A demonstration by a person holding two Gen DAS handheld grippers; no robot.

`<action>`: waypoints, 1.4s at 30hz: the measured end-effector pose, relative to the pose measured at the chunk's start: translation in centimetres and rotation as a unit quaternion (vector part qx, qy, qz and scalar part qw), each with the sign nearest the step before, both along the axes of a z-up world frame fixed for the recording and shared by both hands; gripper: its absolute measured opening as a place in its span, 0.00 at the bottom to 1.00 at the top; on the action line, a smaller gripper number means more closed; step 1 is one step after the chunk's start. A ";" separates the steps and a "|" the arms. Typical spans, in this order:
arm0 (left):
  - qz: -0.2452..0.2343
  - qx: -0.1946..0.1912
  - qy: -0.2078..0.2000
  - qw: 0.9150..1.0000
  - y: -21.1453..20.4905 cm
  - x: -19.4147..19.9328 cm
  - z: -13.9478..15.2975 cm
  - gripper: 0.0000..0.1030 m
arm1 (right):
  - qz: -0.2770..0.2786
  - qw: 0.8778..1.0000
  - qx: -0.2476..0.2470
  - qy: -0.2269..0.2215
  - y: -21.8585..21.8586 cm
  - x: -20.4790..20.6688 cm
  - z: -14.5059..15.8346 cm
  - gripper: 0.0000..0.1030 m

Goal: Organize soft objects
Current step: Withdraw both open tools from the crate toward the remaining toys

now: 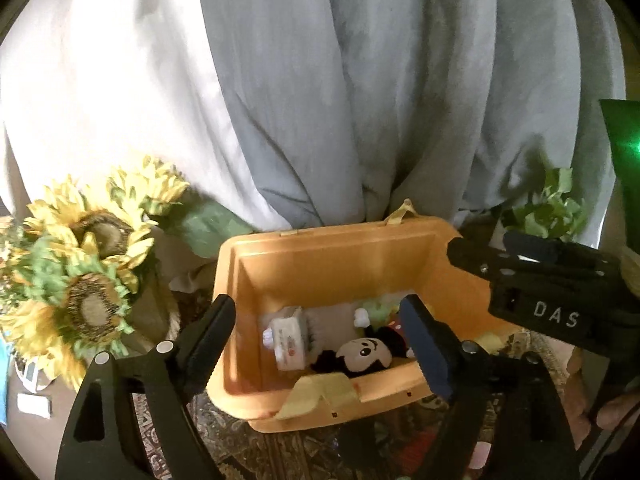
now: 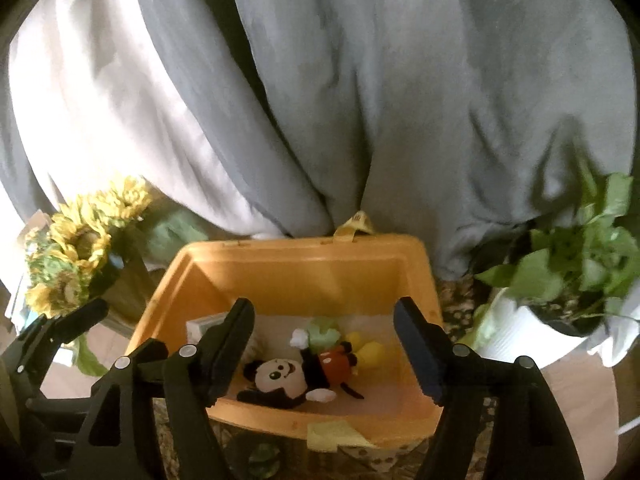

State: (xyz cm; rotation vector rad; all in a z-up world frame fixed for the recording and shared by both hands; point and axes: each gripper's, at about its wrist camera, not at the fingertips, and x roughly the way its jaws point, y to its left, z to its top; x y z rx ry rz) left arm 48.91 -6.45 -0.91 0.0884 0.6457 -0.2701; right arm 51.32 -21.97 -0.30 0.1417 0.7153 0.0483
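Grey and white curtains (image 2: 360,100) are seen hanging as the backdrop, with artificial sunflowers (image 1: 80,264) to one side and a leafy potted plant (image 2: 568,264) to the other. Between them an orange plastic bin (image 2: 304,268) is set on a patterned cloth (image 1: 280,452); whether a bench or the floor lies beneath cannot be told.

Inside the bin a mouse plush toy (image 2: 292,372) is laid on its back, pale face upward, black ears and arms spread, red shorts and yellow shoes towards the far wall. A small green soft piece (image 2: 322,330) is lodged just beside its raised white glove, and a white, label-bearing bundle (image 1: 288,340) is rested nearer the left wall (its nature is not clear).

The left hand-held gripper (image 1: 320,340) is held above the near rim with its jaws parted wide and nothing between them. The right hand-held gripper (image 2: 324,344) is likewise spread open and empty over the bin, and its body is seen at the right of the left wrist view.

The step in hand is judged to be a release just made into the bin. For the next move, another soft object outside the bin would need to be located, and both tools would have to be lifted clear of the rim without the toy being snagged
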 end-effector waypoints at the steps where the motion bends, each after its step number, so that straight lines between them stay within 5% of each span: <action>1: 0.001 0.002 -0.003 1.000 0.1 -0.4 0.2 0.83 | -0.003 1.000 -0.001 -0.004 0.0 -0.3 0.2 0.75; 23: 0.045 0.046 -0.054 0.996 1.7 -11.3 -0.5 0.87 | -0.045 0.993 -0.077 -0.078 0.5 -11.8 1.5 0.76; 35: 0.062 0.062 -0.066 0.994 2.1 -15.7 -3.2 0.87 | -0.056 0.993 -0.084 -0.055 0.5 -15.6 -0.8 0.76; 42: 0.053 0.069 -0.039 0.995 2.1 -17.1 -5.3 0.87 | -0.060 0.995 -0.082 -0.023 0.6 -17.5 -3.1 0.76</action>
